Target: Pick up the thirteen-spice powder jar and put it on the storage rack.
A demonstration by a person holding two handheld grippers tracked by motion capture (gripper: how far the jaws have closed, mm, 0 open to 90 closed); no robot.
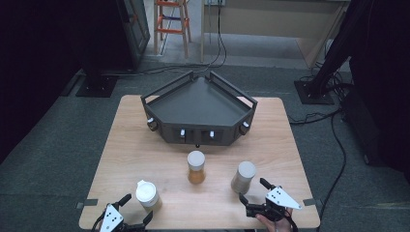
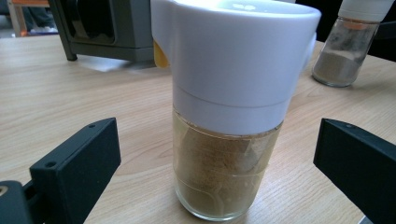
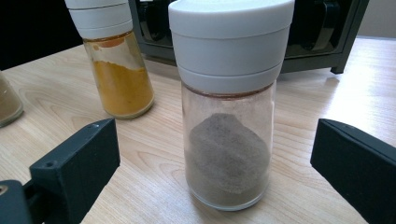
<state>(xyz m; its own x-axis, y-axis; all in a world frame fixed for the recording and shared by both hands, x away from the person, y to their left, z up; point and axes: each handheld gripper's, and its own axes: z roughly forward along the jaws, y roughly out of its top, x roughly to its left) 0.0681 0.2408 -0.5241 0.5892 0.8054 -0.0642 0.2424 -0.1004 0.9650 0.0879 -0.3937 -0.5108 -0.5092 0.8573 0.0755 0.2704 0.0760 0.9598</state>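
High view: wooden counter (image 1: 145,145) carrying a dark angular tray (image 1: 198,104) at the far side and three jars in a loose row nearer the person. Left jar (image 1: 148,195) has a white flip cap; middle jar (image 1: 196,167) holds orange powder; right jar (image 1: 243,177) has a grey-white lid. Left gripper (image 1: 129,212) sits at the near edge just beside the left jar, jaws spread. Right gripper (image 1: 252,193), held in a hand (image 1: 276,223), is just beside the right jar, jaws also spread.

Left gripper view: left jar (image 2: 229,116) stands upright between the two black jaws, neither touching the glass. Detail lost from above: tan powder filling the lower glass, a yellow tab at the cap's side. Another jar (image 2: 348,42) stands farther off.

Right gripper view: right jar (image 3: 229,107) upright between the spread jaws, clear of both. Grey-brown powder lies heaped, about half full. Orange jar (image 3: 116,60) behind, tray (image 3: 308,46) beyond.
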